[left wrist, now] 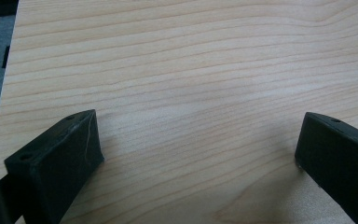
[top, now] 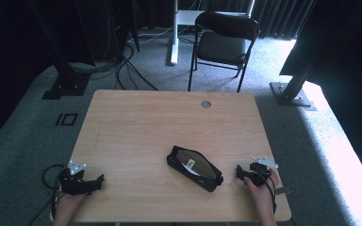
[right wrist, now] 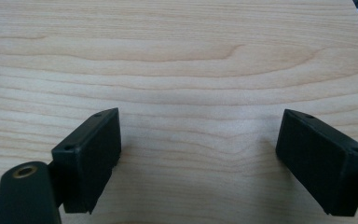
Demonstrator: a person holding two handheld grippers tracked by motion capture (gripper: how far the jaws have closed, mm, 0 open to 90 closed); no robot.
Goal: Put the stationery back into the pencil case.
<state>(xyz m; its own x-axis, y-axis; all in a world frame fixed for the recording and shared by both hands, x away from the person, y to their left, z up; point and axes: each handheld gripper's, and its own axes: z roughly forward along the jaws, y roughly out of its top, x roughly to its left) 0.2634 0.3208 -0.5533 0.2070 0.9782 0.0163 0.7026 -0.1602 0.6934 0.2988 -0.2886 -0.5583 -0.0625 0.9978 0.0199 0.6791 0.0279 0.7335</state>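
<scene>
A black zip pouch (top: 194, 168) lies slanted on the wooden table (top: 169, 122), its top open with a pale item showing inside. My left gripper (top: 94, 182) rests at the table's near left corner, well left of the pouch. In the left gripper view its jaws stand wide apart over bare wood, left gripper (left wrist: 198, 144) open and holding nothing. My right gripper (top: 241, 172) sits just right of the pouch's near end. The right gripper (right wrist: 200, 135) is open too, with only tabletop between its black jaws.
A black folding chair (top: 224, 40) stands beyond the far edge of the table. A round grommet (top: 206, 104) sits near the far edge. Dark frame posts (top: 66, 70) and cables lie on the grey carpet at the left, another post base (top: 292, 94) at the right.
</scene>
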